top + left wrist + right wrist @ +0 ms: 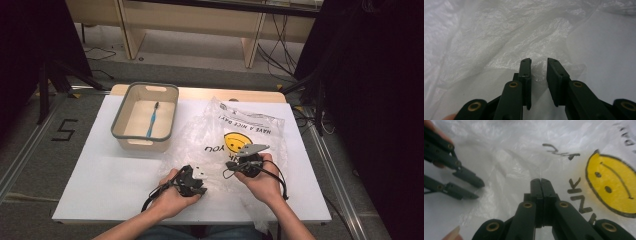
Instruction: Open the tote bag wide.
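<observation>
Hands [172, 192] low over plastic bag [215, 135]

Bare tabletop [100, 170] left of the plastic bag [235, 125] gives open passage; the basket [117, 117] blocks the far left, bag folds cover the centre.

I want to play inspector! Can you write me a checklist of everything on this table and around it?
Surface: white table, mostly bare on the left side.
Job's things: crinkly clear plastic bag with a yellow smiley face, lying flat.
Clutter: grey-rimmed tub holding a blue toothbrush.
Grippers: left gripper open, bag edge between its jaws; right gripper shut, seemingly pinching a fold of the bag.
Cables: one black cable trails from each gripper; more lie on the floor behind.
Surroundings: wooden bench behind, dark curtains at the sides, a "5" marked on the floor.
</observation>
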Tool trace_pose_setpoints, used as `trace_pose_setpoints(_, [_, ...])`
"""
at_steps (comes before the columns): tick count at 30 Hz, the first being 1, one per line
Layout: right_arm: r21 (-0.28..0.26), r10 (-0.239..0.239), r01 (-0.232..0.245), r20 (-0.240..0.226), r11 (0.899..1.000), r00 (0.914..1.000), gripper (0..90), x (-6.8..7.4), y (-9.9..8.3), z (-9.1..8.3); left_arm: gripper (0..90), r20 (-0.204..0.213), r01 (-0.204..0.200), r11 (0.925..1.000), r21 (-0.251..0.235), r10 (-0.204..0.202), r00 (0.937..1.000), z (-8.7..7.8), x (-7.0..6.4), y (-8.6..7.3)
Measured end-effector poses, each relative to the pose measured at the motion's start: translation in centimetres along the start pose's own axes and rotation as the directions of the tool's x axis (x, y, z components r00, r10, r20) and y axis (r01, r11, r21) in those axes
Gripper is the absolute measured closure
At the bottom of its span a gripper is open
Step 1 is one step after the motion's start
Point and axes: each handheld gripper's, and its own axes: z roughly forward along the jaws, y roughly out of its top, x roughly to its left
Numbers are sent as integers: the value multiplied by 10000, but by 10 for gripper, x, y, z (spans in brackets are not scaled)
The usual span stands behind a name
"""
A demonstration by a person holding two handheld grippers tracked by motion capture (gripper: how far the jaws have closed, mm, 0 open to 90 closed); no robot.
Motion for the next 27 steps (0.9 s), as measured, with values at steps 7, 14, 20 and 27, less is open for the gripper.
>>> trace_pose_setpoints(7, [-1223, 308, -201, 866, 9923, 9958, 900, -2, 9, -16, 737, -42, -48, 10000, 35, 48, 10000, 0, 0, 0])
trace_pose_setpoints(14, [-2064, 638, -314, 1524, 9780, 9863, 900, -5, 17, -27, 737, -88, -76, 10000, 19, 76, 9999, 0, -1, 0])
trace_pose_setpoints(20, [-2552, 932, -442, 1832, 9659, 9786, 900, -10, 24, -36, 738, -128, -105, 9999, 1, 105, 9999, 0, -2, 0])
trace_pose_setpoints(27, [-2944, 1140, -525, 1959, 9542, 9740, 900, -12, 33, -41, 738, -137, -158, 9999, 2, 158, 9998, 0, -2, 0])
